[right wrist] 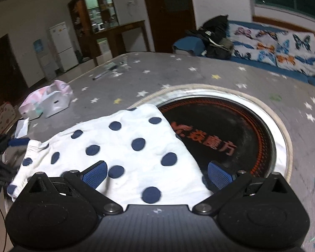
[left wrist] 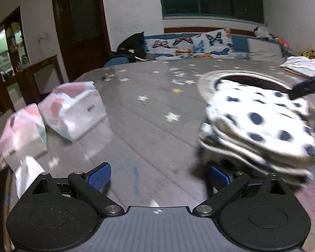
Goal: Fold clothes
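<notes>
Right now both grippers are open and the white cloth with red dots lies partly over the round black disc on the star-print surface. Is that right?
Not quite: the dots are dark blue, not red. The right wrist view shows the white cloth with blue dots, partly over the round black disc on the star-print surface. Left gripper and right gripper are both open.

A grey star-printed tabletop cover [right wrist: 199, 71] filled both views. A round black hotplate [right wrist: 226, 134] with orange characters sat set into it, ringed by a pale rim. Two pink-and-white tissue packs [left wrist: 73, 113] lay near the left edge, a pen [right wrist: 100, 75] farther back. Beyond stood a blue sofa with butterfly-print cushions [right wrist: 277, 46], a dark bag [right wrist: 216, 35] on its end, a white fridge [right wrist: 63, 46] and a brown door [left wrist: 82, 21].
</notes>
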`<action>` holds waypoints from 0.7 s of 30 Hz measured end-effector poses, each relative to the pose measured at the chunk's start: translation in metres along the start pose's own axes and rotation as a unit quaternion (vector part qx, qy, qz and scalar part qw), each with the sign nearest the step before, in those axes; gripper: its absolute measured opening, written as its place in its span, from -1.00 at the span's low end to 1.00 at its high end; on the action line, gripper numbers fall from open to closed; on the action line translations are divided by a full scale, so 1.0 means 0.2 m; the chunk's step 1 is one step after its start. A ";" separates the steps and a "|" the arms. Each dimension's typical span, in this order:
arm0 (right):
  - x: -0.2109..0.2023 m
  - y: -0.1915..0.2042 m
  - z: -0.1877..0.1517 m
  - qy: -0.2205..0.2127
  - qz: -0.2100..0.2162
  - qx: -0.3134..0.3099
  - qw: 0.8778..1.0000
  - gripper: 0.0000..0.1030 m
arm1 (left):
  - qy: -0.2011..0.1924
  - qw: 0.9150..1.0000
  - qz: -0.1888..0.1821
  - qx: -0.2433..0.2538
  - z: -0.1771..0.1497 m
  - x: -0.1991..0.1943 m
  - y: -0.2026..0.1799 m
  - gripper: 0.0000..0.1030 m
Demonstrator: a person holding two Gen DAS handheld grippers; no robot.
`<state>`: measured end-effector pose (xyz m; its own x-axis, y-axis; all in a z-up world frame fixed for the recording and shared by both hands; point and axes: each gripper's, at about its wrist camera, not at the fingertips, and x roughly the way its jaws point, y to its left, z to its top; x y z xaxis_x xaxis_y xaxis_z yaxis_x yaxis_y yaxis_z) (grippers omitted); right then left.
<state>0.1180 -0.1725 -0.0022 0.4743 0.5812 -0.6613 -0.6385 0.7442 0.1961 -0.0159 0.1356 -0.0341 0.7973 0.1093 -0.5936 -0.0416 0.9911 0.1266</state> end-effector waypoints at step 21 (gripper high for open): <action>-0.01 -0.14 -0.09 0.016 0.027 0.075 0.997 -0.25 | -0.013 0.982 -0.066 -0.175 0.05 -0.16 0.22 0.91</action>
<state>0.1232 -0.2008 -0.0195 0.4209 0.6119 -0.6696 -0.5631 0.7550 0.3360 -0.0366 0.1747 -0.0016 0.8243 -0.0198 -0.5658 -0.1379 0.9623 -0.2346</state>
